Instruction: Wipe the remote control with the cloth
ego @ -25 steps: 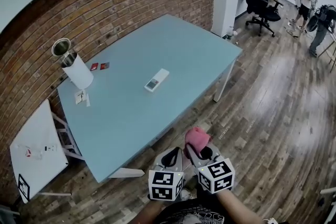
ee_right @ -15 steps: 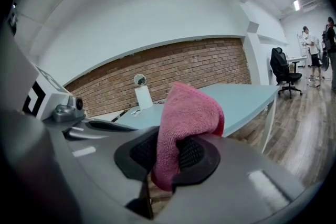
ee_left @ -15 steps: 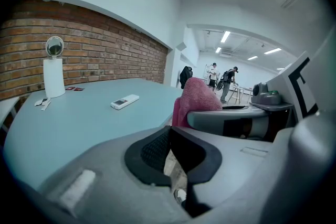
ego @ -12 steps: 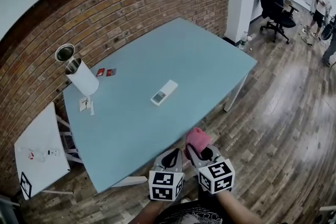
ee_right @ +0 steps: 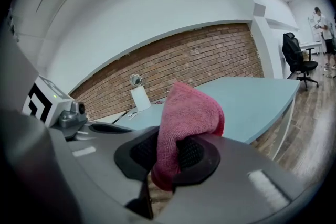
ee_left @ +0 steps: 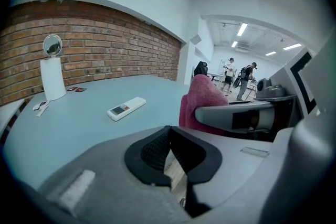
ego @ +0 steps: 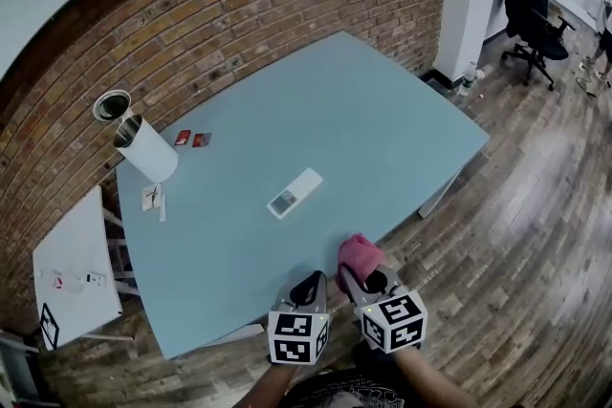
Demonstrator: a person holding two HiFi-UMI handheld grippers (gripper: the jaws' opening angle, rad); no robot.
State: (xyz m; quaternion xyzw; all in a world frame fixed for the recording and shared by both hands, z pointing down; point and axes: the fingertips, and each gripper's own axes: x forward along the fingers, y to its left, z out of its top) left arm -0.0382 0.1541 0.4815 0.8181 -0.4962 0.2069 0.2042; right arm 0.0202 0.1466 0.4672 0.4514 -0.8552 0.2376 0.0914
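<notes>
No text, label, brand or number can be read anywhere.

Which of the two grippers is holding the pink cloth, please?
The right gripper: its jaws are shut on the pink cloth, while the left gripper is shut with nothing between its jaws.

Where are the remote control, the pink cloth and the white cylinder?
remote control (ego: 294, 193): head view, middle of its top face.
pink cloth (ee_right: 186, 118): right gripper view, middle of the bunched fold.
white cylinder (ego: 150, 151): head view, middle of its side wall.
</notes>
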